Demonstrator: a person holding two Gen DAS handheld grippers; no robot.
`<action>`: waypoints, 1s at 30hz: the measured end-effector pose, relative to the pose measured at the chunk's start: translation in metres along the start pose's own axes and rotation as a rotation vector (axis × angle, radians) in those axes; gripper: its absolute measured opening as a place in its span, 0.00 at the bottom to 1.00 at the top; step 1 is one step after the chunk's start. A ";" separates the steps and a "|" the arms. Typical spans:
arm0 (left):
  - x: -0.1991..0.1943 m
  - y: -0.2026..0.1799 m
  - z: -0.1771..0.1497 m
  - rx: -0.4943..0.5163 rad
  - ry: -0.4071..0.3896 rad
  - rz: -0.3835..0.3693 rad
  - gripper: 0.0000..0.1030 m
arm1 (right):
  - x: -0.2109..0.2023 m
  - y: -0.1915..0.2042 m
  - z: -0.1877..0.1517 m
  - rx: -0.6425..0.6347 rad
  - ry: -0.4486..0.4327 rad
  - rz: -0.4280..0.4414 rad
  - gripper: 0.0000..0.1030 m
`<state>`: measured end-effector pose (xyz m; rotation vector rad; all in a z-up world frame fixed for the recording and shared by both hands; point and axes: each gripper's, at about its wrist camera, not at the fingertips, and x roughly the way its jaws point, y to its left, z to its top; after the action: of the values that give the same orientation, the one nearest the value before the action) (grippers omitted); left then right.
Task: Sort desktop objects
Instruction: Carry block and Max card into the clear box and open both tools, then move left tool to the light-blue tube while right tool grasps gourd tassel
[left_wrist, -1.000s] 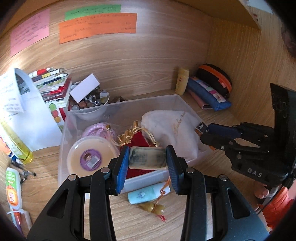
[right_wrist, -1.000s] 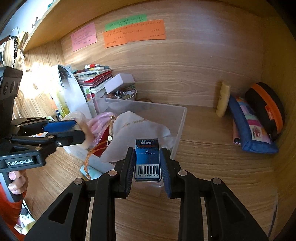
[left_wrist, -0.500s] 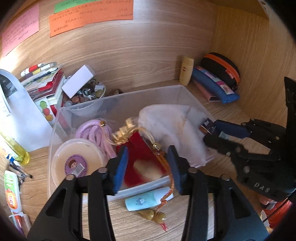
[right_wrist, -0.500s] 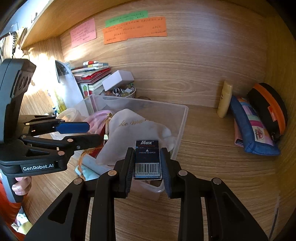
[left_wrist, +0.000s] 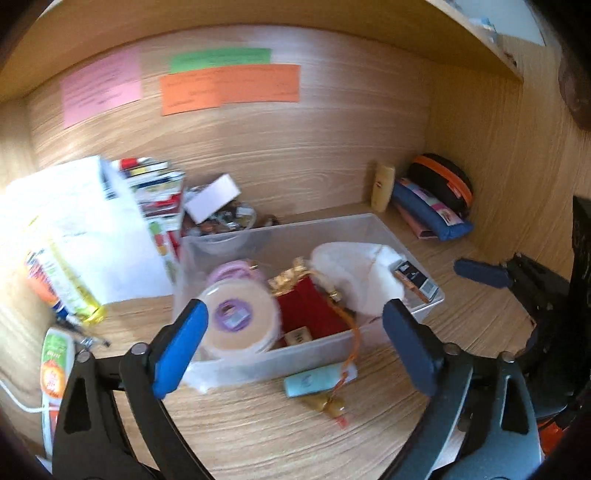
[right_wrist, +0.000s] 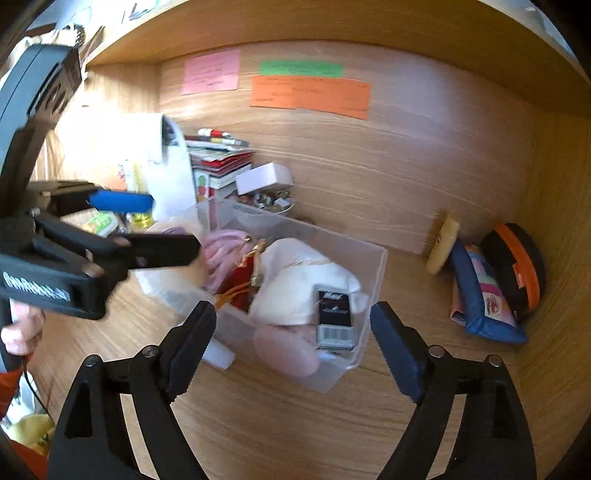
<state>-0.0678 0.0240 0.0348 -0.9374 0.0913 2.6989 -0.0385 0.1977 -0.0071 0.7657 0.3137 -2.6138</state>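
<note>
A clear plastic bin (left_wrist: 369, 225) stands on the wooden desk. In it are a round cream tin (left_wrist: 236, 321), a red pouch (left_wrist: 310, 306), a white cloth bag (left_wrist: 354, 273) and pink cord (left_wrist: 236, 267). A small stone block (left_wrist: 297, 338) lies by the red pouch. A dark staples box (right_wrist: 334, 317) rests in the bin's near right corner against the white bag. My left gripper (left_wrist: 293, 310) hovers above the bin's front, jaws opening wide, nothing between them. My right gripper (right_wrist: 293, 314) hangs over the bin's corner, jaws also opening, clear of the box.
A teal tube (left_wrist: 317, 380) and amber beads (left_wrist: 328, 404) lie in front of the bin. Behind it are stacked books (left_wrist: 159, 192) and a trinket bowl under a white box (left_wrist: 214, 199). Pencil cases (left_wrist: 432, 210) and a yellow tube (left_wrist: 382, 182) fill the right corner. Papers and bottles stand left.
The left gripper let go of the stone block, which now lies in the bin. The right gripper released the staples box into the bin's corner. Both pulled back with jaws spread wide.
</note>
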 end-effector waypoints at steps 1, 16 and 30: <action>-0.002 0.005 -0.003 -0.007 0.004 0.009 0.94 | 0.000 0.004 -0.001 -0.003 0.009 0.006 0.81; -0.004 0.073 -0.070 -0.151 0.146 0.058 0.94 | 0.065 0.061 -0.034 -0.014 0.264 0.189 0.49; 0.032 0.056 -0.084 -0.152 0.251 -0.001 0.94 | 0.078 0.069 -0.038 -0.006 0.311 0.260 0.20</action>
<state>-0.0575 -0.0343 -0.0529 -1.3183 -0.0654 2.6024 -0.0506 0.1242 -0.0889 1.1320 0.2869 -2.2499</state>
